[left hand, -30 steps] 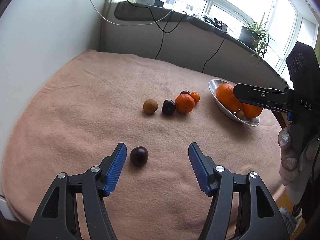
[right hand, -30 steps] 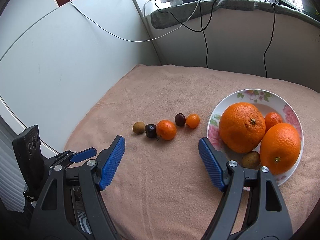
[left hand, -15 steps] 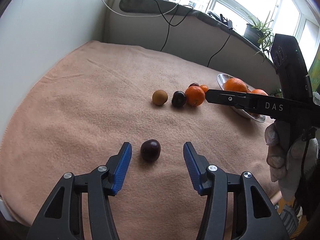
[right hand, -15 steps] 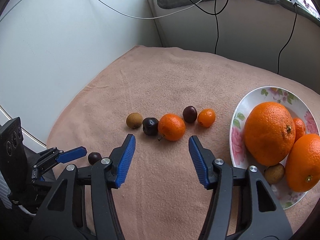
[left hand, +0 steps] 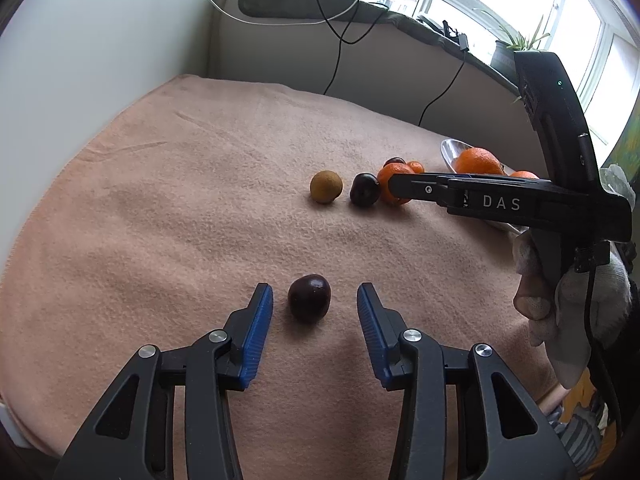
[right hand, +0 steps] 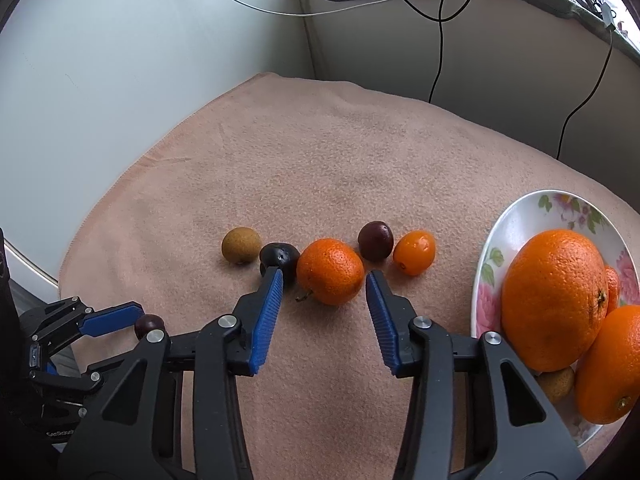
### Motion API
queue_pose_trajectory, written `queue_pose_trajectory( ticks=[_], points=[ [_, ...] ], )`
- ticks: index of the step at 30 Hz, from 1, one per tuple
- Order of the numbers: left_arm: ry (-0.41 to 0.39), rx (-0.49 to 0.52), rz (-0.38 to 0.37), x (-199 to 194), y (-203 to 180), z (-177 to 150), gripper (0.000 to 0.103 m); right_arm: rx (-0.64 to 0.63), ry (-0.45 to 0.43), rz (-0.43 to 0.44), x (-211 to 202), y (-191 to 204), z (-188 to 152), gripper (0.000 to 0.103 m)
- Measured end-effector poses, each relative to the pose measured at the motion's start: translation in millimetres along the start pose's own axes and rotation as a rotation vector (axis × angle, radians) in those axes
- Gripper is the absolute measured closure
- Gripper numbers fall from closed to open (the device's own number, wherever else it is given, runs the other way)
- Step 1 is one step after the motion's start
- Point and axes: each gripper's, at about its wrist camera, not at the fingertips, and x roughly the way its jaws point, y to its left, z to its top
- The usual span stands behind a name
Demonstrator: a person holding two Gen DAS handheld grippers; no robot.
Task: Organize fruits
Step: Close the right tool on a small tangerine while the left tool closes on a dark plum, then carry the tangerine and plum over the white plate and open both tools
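A dark plum (left hand: 309, 298) lies alone on the peach cloth, between the tips of my open left gripper (left hand: 315, 299), not touched. It also shows in the right wrist view (right hand: 149, 325). A row of fruit lies further on: a brown longan (right hand: 241, 244), a dark plum (right hand: 279, 258), a mandarin (right hand: 330, 271), another plum (right hand: 375, 240) and a kumquat (right hand: 414, 252). My open right gripper (right hand: 324, 278) brackets the mandarin without gripping it. A flowered bowl (right hand: 516, 224) at right holds two big oranges and smaller fruit.
The cloth-covered table (left hand: 200, 184) ends at a white wall on the left and a grey ledge with black cables (right hand: 440, 32) behind. A potted plant (left hand: 516, 44) stands on the windowsill. The right gripper body (left hand: 520, 200) crosses above the bowl in the left wrist view.
Both grippers have moved forward and down. The left one now frames the lone plum; the right one has closed in on the mandarin, its jaws narrower than before.
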Motion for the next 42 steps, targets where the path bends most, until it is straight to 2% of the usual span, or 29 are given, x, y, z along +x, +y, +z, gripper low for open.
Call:
queue_pose_trajectory(
  ticks=[9,20,42],
  points=[
    [0.003,0.003,0.013,-4,1,0,0.067,-0.002,0.015,0.000,11,-5,1,0.061],
    [0.002,-0.001,0.023,-5,3,0,0.081,-0.009,0.016,0.010,15,-5,2,0.064],
    [-0.031,-0.004,-0.016,-13,-8,13,0.082,0.009,-0.059,0.023,-22,-11,-1,0.065]
  ],
)
